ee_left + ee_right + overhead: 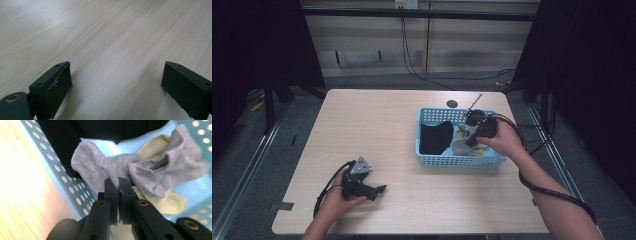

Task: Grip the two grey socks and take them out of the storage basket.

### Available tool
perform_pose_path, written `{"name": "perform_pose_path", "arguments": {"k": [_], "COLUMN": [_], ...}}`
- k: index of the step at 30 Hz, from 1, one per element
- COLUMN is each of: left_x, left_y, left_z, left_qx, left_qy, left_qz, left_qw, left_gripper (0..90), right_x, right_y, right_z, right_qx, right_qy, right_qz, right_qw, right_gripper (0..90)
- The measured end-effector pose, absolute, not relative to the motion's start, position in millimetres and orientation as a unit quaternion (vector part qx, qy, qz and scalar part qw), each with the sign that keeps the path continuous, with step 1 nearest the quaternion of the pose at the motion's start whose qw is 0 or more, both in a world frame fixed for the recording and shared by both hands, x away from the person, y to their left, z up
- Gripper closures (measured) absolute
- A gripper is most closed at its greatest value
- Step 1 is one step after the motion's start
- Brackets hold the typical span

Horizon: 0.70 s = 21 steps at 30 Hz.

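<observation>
Right gripper (117,185) inside blue basket (428,159), fingers pinched tight on grey sock (105,168), left gripper (379,189) well left of basket on desk (372,125), fingers spread wide, holding nothing

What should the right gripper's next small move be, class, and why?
Probably lift straight up: the right gripper has its jaws shut on the grey sock, which lies inside the blue basket over other clothes, so raising it clears the basket wall.

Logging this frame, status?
Left gripper open, on bare wooden table. Right gripper shut on grey sock in blue perforated basket. Nothing blocking.
</observation>
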<state>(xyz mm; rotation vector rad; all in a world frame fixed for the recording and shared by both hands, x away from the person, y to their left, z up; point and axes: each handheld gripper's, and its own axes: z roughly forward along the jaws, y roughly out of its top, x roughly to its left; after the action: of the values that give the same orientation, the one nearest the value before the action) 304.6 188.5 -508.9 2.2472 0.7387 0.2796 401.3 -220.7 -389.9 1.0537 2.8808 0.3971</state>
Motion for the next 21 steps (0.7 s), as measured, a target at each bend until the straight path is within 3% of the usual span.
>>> {"name": "perform_pose_path", "arguments": {"k": [21], "left_x": [305], "left_y": [188], "left_z": [-509], "left_qx": [0.874], "left_qy": [0.290], "left_qz": [0.111], "left_qw": [0.374], "left_gripper": [8.5], "right_x": [409], "right_y": [-215], "right_z": [-342], "right_qx": [0.332], "right_qy": [0.932], "right_qz": [0.143], "right_qw": [0.023], "right_gripper": [87.2]}}
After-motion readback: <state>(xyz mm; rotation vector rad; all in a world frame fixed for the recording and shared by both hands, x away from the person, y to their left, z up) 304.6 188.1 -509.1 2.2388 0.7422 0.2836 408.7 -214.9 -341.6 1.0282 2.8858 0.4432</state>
